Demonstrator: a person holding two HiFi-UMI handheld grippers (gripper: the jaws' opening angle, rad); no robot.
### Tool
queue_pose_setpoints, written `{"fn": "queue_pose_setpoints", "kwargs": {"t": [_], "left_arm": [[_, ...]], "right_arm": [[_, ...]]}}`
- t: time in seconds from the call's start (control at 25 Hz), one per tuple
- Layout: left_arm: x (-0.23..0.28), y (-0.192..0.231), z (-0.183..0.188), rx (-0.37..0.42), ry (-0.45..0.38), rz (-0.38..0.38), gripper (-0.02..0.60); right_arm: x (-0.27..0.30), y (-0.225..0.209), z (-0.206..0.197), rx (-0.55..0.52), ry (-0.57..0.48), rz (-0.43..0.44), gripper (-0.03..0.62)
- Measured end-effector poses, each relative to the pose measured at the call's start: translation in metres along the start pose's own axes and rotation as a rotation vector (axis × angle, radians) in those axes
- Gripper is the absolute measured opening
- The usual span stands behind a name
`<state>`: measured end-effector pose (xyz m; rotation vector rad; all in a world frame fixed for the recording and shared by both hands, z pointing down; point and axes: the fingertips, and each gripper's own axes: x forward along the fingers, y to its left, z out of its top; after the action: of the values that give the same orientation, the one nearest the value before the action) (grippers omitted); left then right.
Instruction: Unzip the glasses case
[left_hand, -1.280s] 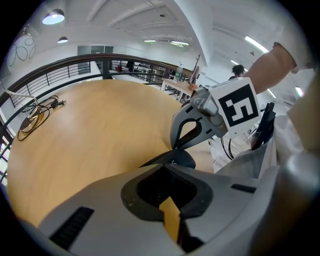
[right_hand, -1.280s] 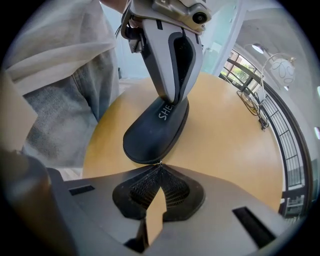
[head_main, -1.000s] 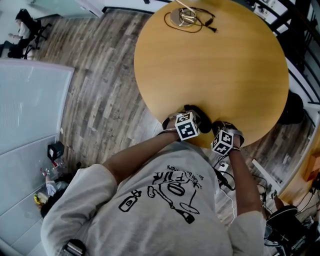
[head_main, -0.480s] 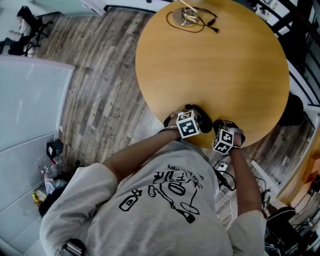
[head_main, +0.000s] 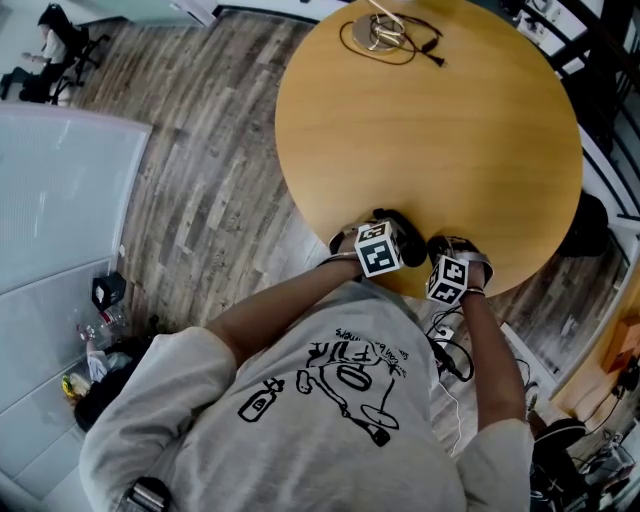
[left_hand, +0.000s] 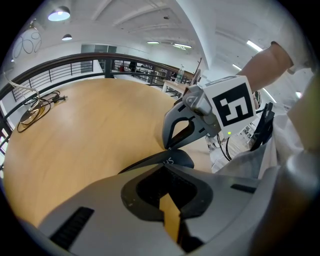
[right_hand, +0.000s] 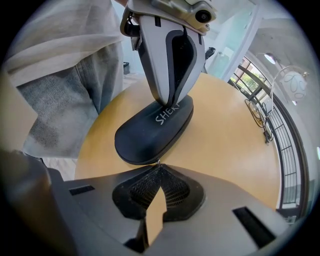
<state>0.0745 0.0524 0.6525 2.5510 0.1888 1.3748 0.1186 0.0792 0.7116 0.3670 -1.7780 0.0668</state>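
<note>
A black glasses case (right_hand: 150, 135) lies near the front edge of the round wooden table (head_main: 430, 120), seen as a dark shape (head_main: 398, 232) in the head view. My left gripper (right_hand: 167, 103) comes down on the case's far end, its jaws closed together on that end (left_hand: 166, 164). At the case's near end my right gripper (right_hand: 159, 165) is shut on the small metal zipper pull (right_hand: 159, 161). In the left gripper view the right gripper (left_hand: 168, 148) stands just behind the case (left_hand: 181, 159). The zip line itself is mostly hidden.
A coil of black cable with a metal piece (head_main: 385, 32) lies at the table's far edge. The person's body and arms are close against the near edge. Around the table are plank floor, a dark bag (head_main: 108, 290) at the left and a railing (left_hand: 75, 55).
Both grippers stay on the case. Only the head view has shifted slightly; nothing was let go or opened.
</note>
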Motion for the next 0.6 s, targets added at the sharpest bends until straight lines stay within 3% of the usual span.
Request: {"fn": "queue_pose_setpoints", "kwargs": {"t": [0.6], "left_arm": [[0.000,0.002,-0.001,-0.043,-0.024,0.010,0.005]], "right_arm": [[0.007,-0.026,0.020,-0.098,-0.006,-0.005,0.021]]}}
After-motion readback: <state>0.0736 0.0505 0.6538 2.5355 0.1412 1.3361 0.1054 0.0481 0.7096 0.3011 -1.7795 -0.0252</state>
